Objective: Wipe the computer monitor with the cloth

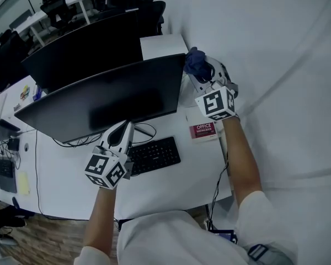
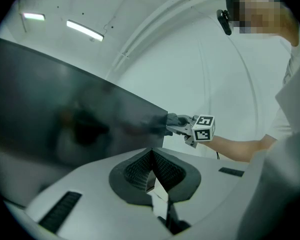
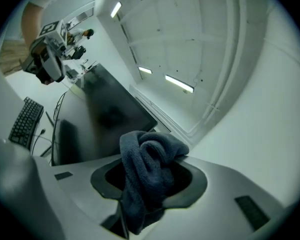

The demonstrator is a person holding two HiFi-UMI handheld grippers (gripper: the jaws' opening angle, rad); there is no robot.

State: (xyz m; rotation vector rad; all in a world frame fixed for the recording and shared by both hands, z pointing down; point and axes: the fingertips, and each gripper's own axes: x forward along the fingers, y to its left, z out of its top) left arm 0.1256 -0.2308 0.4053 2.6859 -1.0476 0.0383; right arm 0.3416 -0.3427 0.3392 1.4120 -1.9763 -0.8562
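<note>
The right tongs (image 1: pixel 203 75) are clamped on the bunched cloth (image 1: pixel 194 61) at the top right corner of the monitor (image 1: pixel 110 101), the left tongs (image 1: pixel 123 132) pressed together empty near its lower edge, so a hard off-centre push could, I judge, twist or tip the screen

Both forearms reach forward. The left tool (image 1: pixel 124 130) is held nearer the body, jaws together on nothing; the right tool (image 1: pixel 204 73), further out, clamps a dark cloth (image 1: pixel 194 61).
</note>
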